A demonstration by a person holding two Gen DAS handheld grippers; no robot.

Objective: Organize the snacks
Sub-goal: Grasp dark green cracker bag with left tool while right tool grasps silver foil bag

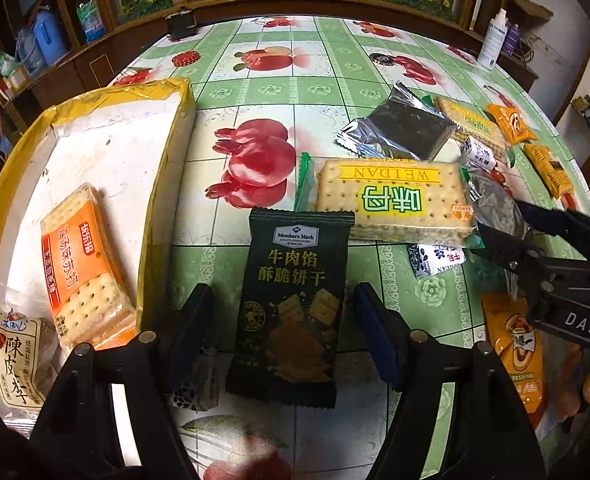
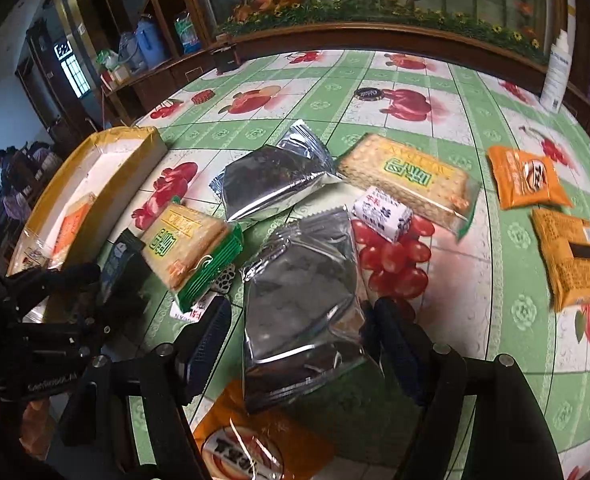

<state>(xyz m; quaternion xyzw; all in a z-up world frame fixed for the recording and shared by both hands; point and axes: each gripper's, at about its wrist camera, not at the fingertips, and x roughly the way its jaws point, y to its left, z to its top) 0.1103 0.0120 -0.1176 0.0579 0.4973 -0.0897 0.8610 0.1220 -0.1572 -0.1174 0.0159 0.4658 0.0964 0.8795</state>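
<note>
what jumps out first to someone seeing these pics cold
Probably the dark Member's Mark biscuit packet, lying on the fruit-print tablecloth between the open jaws of the left gripper. Next, the crinkled silver packet between the jaws of the right gripper, with loose snacks scattered beyond it. To the left sits a yellow-edged box already holding an orange cracker pack.

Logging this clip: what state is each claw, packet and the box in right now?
Left claw: open, straddling the dark packet, which lies flat on the table.
Right claw: open around a silver packet, not clamped.
Box: open-topped, holding an orange cracker packet and a plum packet.
Green cracker packet: sealed, flat on the table.
</note>
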